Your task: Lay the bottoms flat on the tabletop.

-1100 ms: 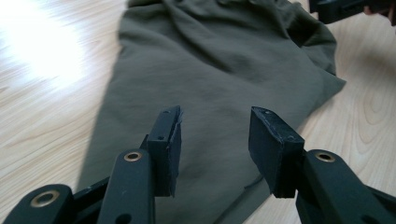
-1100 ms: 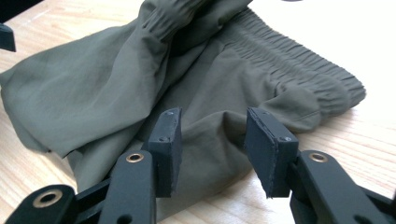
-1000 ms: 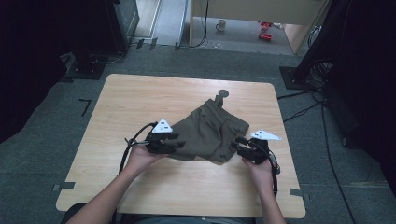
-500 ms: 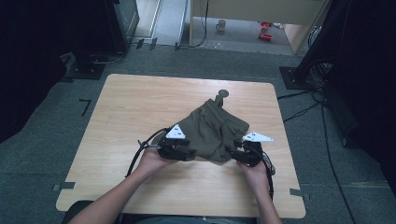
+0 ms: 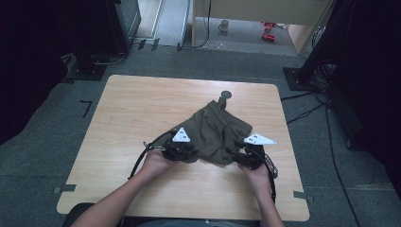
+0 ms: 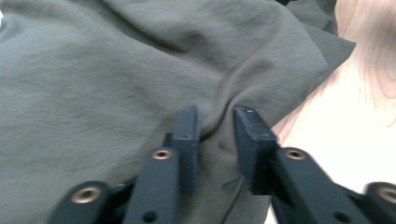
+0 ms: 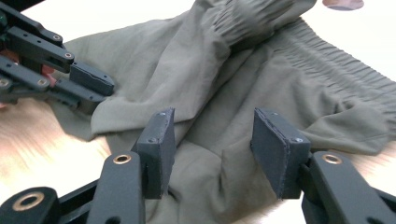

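1. Now your left hand-held gripper (image 5: 185,152) has just been closing and pinches a fold of the green shorts (image 5: 218,132).
2. Your right hand-held gripper (image 5: 246,158) is open over them.
3. Shorts lie on the desk (image 5: 142,109), toward four o'clock.

I see olive-green cloth (image 5: 218,135), a thin woven garment, matt and soft, creased all over, with a gathered, ribbed band along one edge. The counter (image 5: 142,109) is pale wood with visible grain and a slight sheen. My left gripper (image 6: 215,135) and right gripper (image 7: 212,144) have matt black plastic jaws with rough-faced pads and brass-coloured metal rivets. The floor (image 5: 56,137) looks like grey, coarse carpet.
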Demonstrator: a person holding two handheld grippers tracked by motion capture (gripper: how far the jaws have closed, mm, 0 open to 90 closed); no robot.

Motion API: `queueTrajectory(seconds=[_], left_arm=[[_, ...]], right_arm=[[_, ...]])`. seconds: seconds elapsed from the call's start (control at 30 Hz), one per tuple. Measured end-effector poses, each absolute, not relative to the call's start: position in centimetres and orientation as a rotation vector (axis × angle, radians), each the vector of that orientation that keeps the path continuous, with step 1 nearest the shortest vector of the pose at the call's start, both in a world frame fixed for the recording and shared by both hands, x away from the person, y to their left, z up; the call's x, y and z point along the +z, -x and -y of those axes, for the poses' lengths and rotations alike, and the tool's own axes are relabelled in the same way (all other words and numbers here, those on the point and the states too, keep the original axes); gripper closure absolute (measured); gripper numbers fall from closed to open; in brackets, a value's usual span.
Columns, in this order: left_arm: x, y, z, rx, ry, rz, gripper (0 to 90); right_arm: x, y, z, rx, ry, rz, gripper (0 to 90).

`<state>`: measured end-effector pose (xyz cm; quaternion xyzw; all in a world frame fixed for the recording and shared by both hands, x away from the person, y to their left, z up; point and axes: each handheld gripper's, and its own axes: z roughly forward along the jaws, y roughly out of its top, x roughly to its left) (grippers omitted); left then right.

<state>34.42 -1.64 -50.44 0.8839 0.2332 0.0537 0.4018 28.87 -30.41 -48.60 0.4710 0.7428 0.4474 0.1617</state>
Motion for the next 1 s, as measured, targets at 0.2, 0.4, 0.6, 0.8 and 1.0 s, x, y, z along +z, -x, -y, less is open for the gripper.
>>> queueTrajectory(seconds=[0.2,0.4,0.6,0.8,1.0], left_arm=[[-49.7,-34.2,1.6,0.122,-2.226,-0.582,88.6],[-47.7,-34.4,0.5,0.059,-2.13,-0.621,89.0],[-46.1,-34.8,-0.9,0.061,-2.058,-0.656,89.1],[-44.6,-35.5,-2.6,0.1,-1.995,-0.691,89.2],[-43.6,-36.2,-4.7,0.152,-1.944,-0.737,89.3]], right_arm=[[-49.9,-29.5,29.5,1.245,-1.368,-2.216,47.8],[-50.8,-29.9,28.6,1.185,-1.359,-2.268,48.1],[-51.2,-30.1,28.5,1.162,-1.358,-2.283,48.0],[-51.7,-30.2,28.6,1.163,-1.373,-2.286,48.2],[-51.7,-30.2,28.6,1.15,-1.356,-2.289,49.8]])
